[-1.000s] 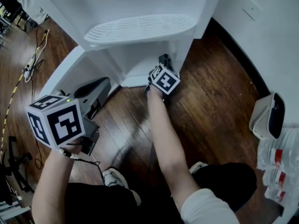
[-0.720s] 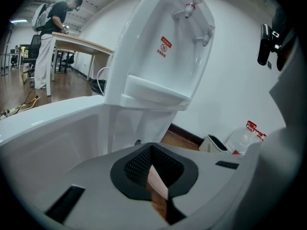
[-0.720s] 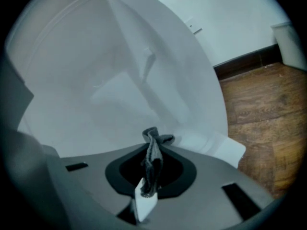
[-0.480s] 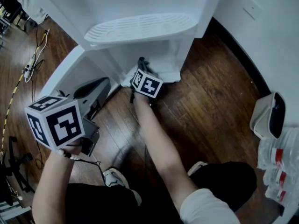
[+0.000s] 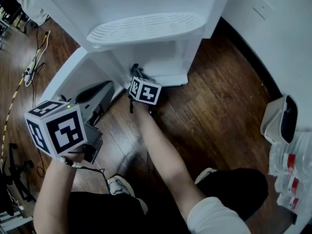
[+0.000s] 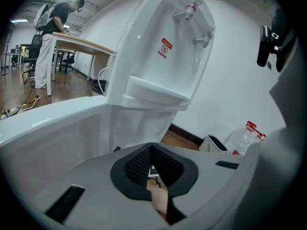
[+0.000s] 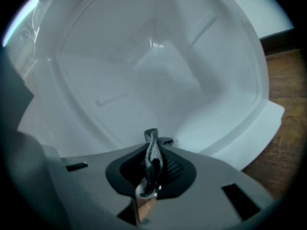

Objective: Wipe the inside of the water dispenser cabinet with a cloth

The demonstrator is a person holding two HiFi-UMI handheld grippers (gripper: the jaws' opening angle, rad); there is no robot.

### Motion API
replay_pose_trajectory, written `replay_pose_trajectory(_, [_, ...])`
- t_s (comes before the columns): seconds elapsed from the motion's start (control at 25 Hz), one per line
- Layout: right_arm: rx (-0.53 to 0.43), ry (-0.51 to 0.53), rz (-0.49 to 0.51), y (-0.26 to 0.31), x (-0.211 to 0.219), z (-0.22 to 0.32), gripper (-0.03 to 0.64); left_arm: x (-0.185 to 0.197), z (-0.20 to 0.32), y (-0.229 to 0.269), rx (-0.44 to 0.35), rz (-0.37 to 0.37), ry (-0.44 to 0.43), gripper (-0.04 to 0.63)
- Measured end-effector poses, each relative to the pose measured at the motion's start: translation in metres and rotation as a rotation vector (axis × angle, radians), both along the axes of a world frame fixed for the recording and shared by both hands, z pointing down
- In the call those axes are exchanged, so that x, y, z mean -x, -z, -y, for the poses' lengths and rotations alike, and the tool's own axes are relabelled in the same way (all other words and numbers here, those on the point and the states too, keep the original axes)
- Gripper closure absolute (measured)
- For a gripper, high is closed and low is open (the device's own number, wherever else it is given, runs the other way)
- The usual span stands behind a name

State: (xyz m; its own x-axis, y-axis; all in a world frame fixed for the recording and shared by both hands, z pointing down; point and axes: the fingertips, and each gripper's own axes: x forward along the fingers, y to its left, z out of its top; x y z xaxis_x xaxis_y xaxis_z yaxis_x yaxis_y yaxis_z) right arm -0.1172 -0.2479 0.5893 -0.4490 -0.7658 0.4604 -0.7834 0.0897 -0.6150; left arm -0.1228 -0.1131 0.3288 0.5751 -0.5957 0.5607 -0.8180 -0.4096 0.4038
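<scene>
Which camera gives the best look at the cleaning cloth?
The right gripper view: the grey cloth is pinched close up in the right gripper, facing the white cabinet interior. The head view shows only a dark scrap of it at the cabinet mouth; the left gripper view shows none.

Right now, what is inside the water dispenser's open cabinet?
Bare white cabinet walls, and the right gripper pinching a cloth at the opening. The drip tray hides the upper part from above.
</scene>
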Motion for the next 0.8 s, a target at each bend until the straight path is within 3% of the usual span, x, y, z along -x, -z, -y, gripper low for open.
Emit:
replay_pose_trajectory(0.52, [0.023, -0.373, -0.030, -0.002, -0.148, 0.006, 0.580, -0.006, 0.000, -0.001, 0.004, -0.003, -0.009, 0.598])
replay_pose_trajectory(0.8, [0.043, -0.464, -0.048, 0.001, -0.183, -0.006, 0.580, -0.005, 0.004, -0.009, 0.021, -0.001, -0.006, 0.598])
